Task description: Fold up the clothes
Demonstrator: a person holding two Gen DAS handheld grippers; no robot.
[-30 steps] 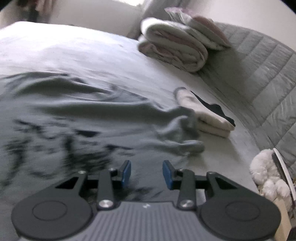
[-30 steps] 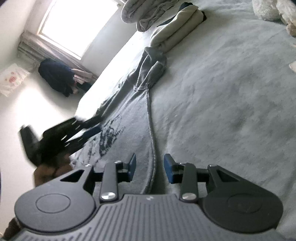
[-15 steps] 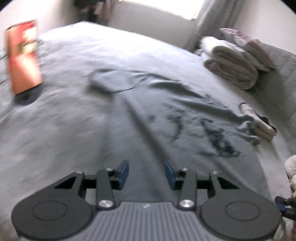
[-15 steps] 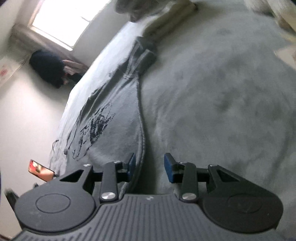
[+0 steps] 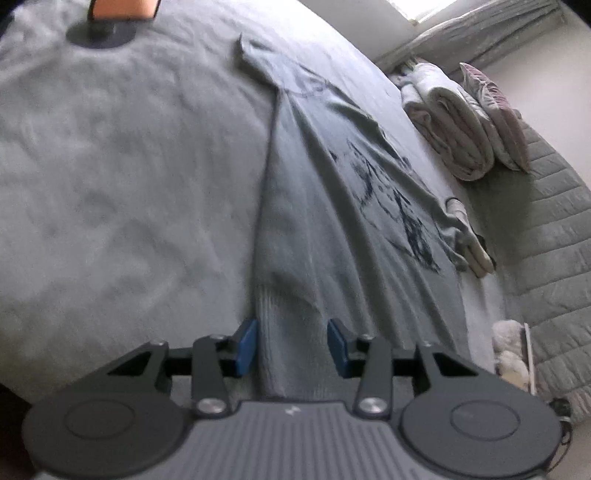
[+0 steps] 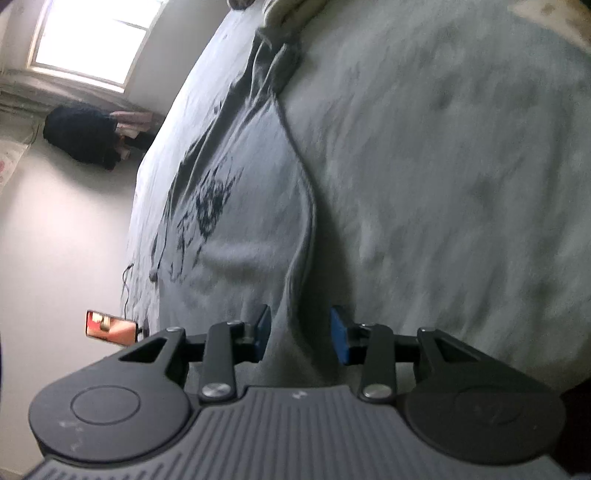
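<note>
A grey shirt [image 5: 332, 206] lies spread out flat on the bed [image 5: 110, 166], with its hem at the near edge. It has a dark scribbly drawing [image 5: 391, 206] on the front, but the picture is too blurry to tell if there are any words in it. No other writing can be read.

The left claw [image 5: 291, 345] is open, and one bottom corner of the shirt sits between its blue pads [image 5: 246, 345]. The right claw [image 6: 300, 334] is open too, with the shirt's other bottom edge and its hem line [image 6: 308, 229] between its pads.

Half a second ago both claws were higher up and farther back. Now they have dropped down low to the shirt's bottom edge. The orange phone [image 5: 123, 7] on its round stand has slid up to the top of the left view.

Folded blankets [image 5: 454, 122] and a small folded cloth [image 5: 472, 240] sit at the far edge of the bed, by the headboard [image 5: 546, 229].
</note>
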